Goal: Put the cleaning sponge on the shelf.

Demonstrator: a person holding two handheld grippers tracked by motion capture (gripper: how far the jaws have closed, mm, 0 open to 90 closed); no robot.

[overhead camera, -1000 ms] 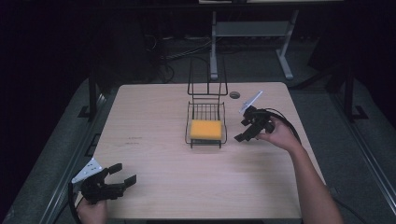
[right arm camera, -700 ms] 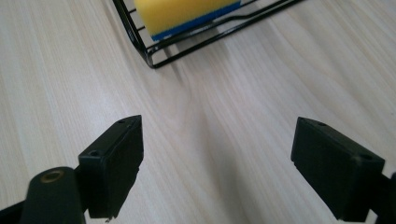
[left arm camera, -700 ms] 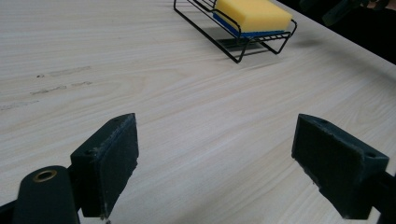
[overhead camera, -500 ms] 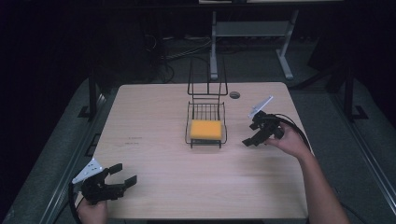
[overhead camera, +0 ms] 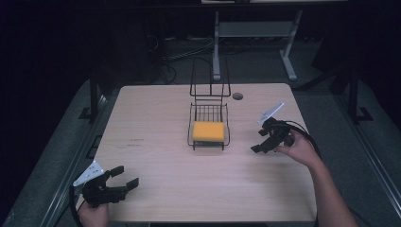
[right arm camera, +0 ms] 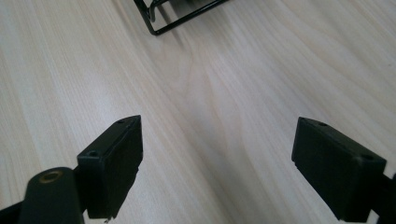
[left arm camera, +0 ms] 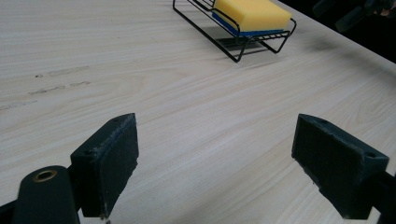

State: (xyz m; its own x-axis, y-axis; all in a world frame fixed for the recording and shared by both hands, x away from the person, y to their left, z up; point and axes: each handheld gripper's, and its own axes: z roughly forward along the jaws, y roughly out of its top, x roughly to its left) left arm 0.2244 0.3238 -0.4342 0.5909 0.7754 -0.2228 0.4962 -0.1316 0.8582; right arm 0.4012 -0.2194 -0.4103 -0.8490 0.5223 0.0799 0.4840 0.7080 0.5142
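Yellow sponge lying flat in black wire rack at mid-worktop; right claw spread wide just beside rack, toward right edge; left claw spread near front-left corner. Risk: careless reach snagging wire, dragging rack along.

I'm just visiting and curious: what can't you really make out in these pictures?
- Small dark round thing on the table, high view: too small to identify.
- Wire rack, right gripper view: cut off by the top edge.
- Sponge underside, left gripper view: hidden by the rack's wires.
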